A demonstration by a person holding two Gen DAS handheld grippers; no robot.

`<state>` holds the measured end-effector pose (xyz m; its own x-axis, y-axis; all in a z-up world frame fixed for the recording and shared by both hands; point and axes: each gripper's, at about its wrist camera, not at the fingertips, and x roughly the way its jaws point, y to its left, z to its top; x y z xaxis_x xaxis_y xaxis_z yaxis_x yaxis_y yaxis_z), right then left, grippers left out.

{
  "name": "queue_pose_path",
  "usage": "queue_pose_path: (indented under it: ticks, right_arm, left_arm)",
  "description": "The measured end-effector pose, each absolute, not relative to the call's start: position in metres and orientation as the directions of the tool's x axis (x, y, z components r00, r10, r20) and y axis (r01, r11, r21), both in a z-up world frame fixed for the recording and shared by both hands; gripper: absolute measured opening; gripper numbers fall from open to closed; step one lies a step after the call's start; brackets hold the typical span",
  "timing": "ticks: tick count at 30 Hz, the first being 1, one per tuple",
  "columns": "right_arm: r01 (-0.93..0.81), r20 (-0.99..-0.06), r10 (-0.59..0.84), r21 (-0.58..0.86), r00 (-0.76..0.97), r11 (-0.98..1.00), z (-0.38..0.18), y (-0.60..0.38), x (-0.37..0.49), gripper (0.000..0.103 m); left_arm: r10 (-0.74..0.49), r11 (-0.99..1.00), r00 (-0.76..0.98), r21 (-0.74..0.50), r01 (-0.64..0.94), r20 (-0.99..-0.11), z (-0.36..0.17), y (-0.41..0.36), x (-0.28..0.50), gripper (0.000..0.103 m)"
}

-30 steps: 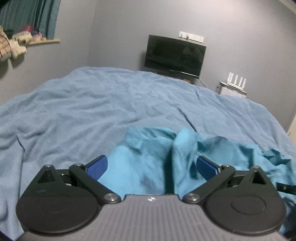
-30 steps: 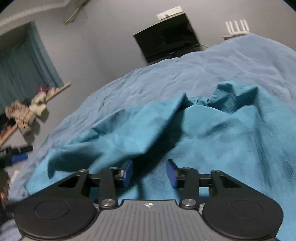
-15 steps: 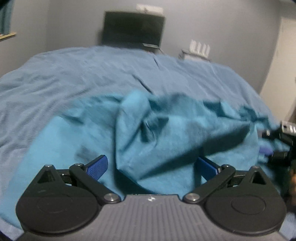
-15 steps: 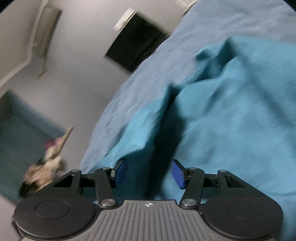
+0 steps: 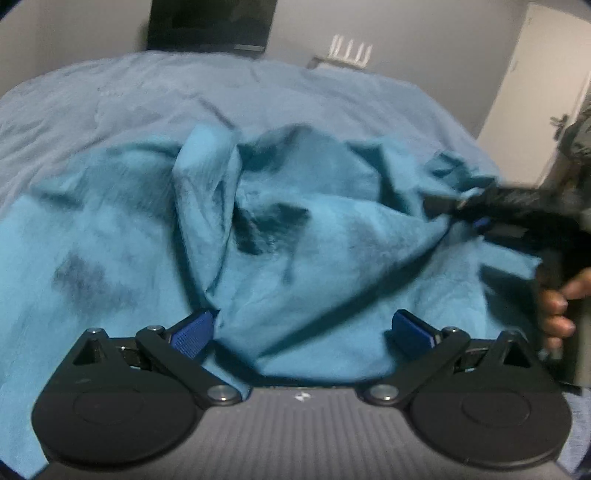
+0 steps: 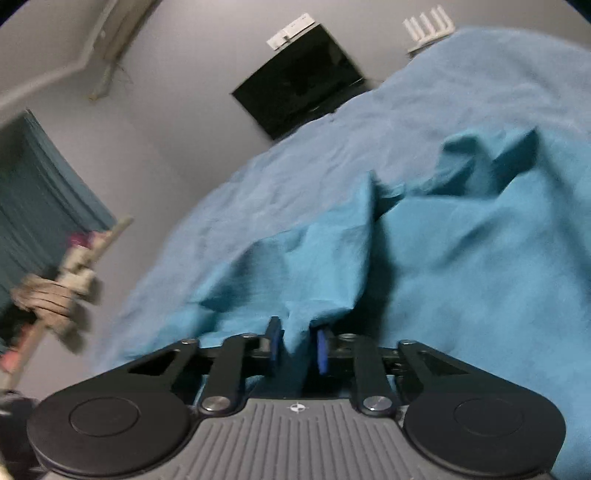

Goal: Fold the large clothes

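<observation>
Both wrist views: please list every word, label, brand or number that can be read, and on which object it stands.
No readable text in either view.
Left gripper body: only a small white mark, no letters.
Right gripper body: a small round crosshair symbol, no letters.
Dark screen: blank.
White strip above the screen: too blurred to read.

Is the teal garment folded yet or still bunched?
Still bunched. The teal garment lies in loose ridges on the blue bedspread; right gripper pinches a fold, left gripper is open.
</observation>
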<state>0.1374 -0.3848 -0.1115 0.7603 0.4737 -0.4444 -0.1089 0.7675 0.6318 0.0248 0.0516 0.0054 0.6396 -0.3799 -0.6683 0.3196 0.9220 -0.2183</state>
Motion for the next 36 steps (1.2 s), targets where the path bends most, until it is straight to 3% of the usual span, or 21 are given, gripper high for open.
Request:
queue_pose_path:
  ticks: [3, 5, 8, 12, 15, 18, 19, 23, 27, 33, 34, 36]
  right_arm:
    - [-0.051, -0.503, 0.435, 0.608, 0.747, 0.792, -0.122, -0.397, 0.137, 0.02]
    - [-0.028, -0.512, 0.462, 0.647, 0.724, 0.762, -0.128, -0.402, 0.138, 0.037]
    - [-0.061, -0.489, 0.413, 0.586, 0.769, 0.808, -0.11, -0.399, 0.129, 0.062]
    - [-0.217, -0.385, 0.418, 0.467, 0.823, 0.857, -0.084, -0.38, 0.116, 0.062]
    - [-0.359, -0.351, 0.487, 0.371, 0.8, 0.857, -0.075, -0.355, 0.109, 0.059]
    - [-0.444, -0.431, 0.513, 0.257, 0.742, 0.858, -0.081, -0.328, 0.109, 0.03]
    - [-0.45, -0.467, 0.516, 0.253, 0.718, 0.856, -0.086, -0.323, 0.112, 0.023]
    - [-0.391, -0.581, 0.49, 0.296, 0.65, 0.871, -0.117, -0.323, 0.128, 0.014]
    - [-0.374, -0.578, 0.494, 0.323, 0.65, 0.87, -0.127, -0.328, 0.129, 0.014]
    - [-0.371, -0.576, 0.49, 0.32, 0.654, 0.872, -0.132, -0.331, 0.121, 0.016]
    - [-0.366, -0.575, 0.485, 0.319, 0.658, 0.874, -0.128, -0.329, 0.119, 0.019]
    - [-0.344, -0.549, 0.478, 0.334, 0.686, 0.878, -0.118, -0.336, 0.107, 0.035]
  left_arm:
    - [-0.388, 0.919, 0.685, -0.206, 0.336, -0.616, 0.025, 0.056, 0.019, 0.103]
    - [-0.394, 0.919, 0.727, -0.217, 0.33, -0.563, 0.039, 0.062, 0.015, 0.103]
    - [-0.392, 0.919, 0.784, -0.252, 0.304, -0.481, 0.052, 0.072, 0.016, 0.103]
    - [-0.393, 0.915, 0.798, -0.277, 0.292, -0.457, 0.05, 0.069, 0.024, 0.101]
    - [-0.428, 0.904, 0.754, -0.227, 0.363, -0.499, 0.036, 0.055, 0.03, 0.078]
    - [-0.428, 0.894, 0.688, -0.162, 0.418, -0.586, 0.018, 0.041, 0.037, 0.056]
    - [-0.417, 0.893, 0.663, -0.145, 0.426, -0.622, 0.009, 0.038, 0.039, 0.055]
    - [-0.399, 0.892, 0.587, -0.151, 0.426, -0.704, -0.023, 0.038, 0.052, 0.055]
    - [-0.42, 0.891, 0.573, -0.2, 0.407, -0.704, -0.029, 0.046, 0.059, 0.058]
    - [-0.389, 0.905, 0.607, -0.164, 0.393, -0.694, -0.023, 0.045, 0.048, 0.071]
    - [-0.385, 0.907, 0.617, -0.158, 0.39, -0.686, -0.021, 0.045, 0.045, 0.071]
    - [-0.37, 0.914, 0.652, -0.135, 0.382, -0.661, -0.013, 0.045, 0.035, 0.073]
